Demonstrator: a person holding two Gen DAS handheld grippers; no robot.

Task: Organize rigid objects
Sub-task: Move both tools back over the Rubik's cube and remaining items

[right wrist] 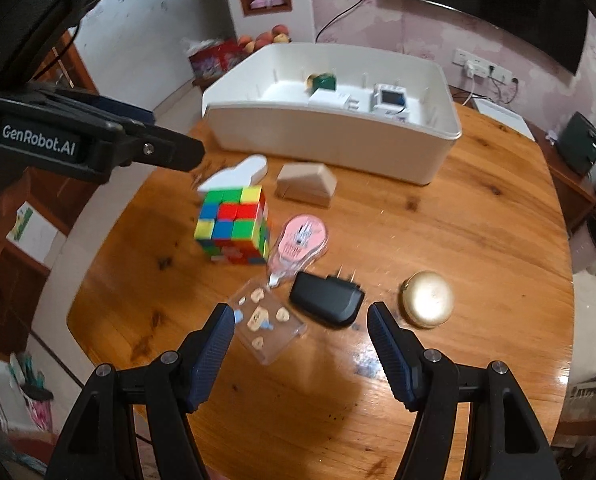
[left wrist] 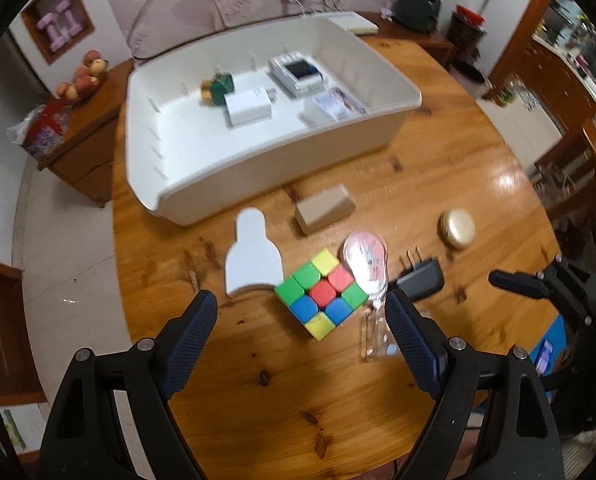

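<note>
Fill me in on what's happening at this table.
A person holds a gripper in each hand and is sorting small items into the white bin. Both are open and empty: the left gripper faces the Rubik's cube, the right gripper hovers by the black charger and clear case. A few items already lie in the bin; the gold tin, pink tape dispenser and tan block remain on the table.

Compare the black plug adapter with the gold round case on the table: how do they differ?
The black plug adapter is dark, boxy and matte, with metal prongs at one end; the gold round case is a shiny dome with no prongs. The adapter lies nearer the cube. Both rest on the wooden table, outside the white bin.
</note>
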